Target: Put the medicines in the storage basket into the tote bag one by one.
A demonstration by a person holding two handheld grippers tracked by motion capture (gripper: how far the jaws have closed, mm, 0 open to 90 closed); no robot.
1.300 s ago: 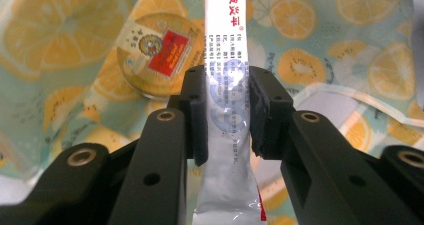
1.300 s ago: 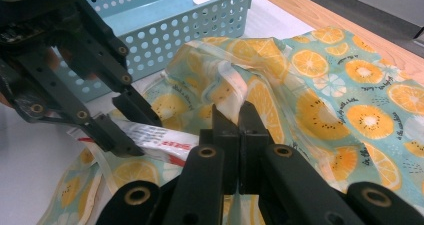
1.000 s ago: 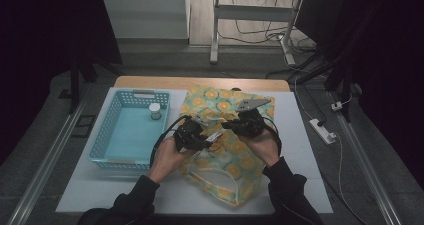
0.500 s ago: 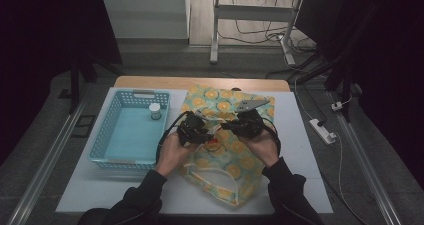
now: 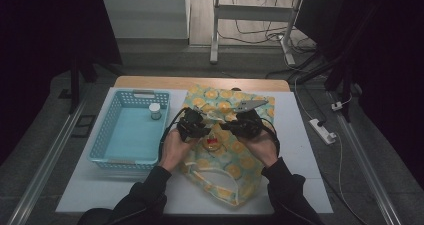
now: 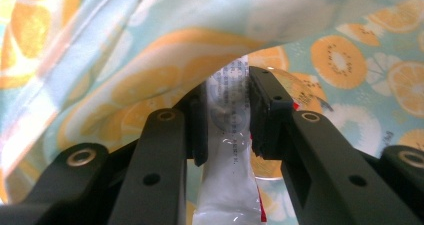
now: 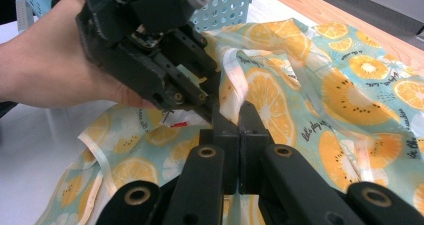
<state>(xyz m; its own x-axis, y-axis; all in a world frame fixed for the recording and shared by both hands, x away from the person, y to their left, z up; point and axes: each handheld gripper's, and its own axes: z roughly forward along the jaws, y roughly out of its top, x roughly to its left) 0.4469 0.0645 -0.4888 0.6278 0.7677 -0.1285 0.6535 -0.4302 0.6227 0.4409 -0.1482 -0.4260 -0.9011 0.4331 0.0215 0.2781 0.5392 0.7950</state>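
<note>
A teal bag printed with orange slices [image 5: 235,170] lies on the white table [image 5: 300,150]. My left gripper [image 5: 196,127] is shut on a white printed packet [image 6: 227,185] with a red edge, and its jaws reach in under the bag's lifted fabric [image 6: 350,60]. My right gripper [image 7: 239,120] is shut on the bag's pale rim strip [image 7: 235,80] and holds it up beside the left gripper [image 7: 200,92]. In the high view the right gripper [image 5: 239,127] faces the left one across the bag's mouth, where a bit of red [image 5: 213,144] shows.
A light blue perforated basket [image 5: 115,150] stands left of the bag, with a small white-capped bottle [image 5: 155,111] in its far right corner. A wooden strip [image 5: 200,82] edges the table's far side. A power strip [image 5: 322,131] lies on the floor to the right.
My left gripper has shifted a little towards the bag's mouth with the packet still in it. The right gripper has stayed in place on the bag's rim.
</note>
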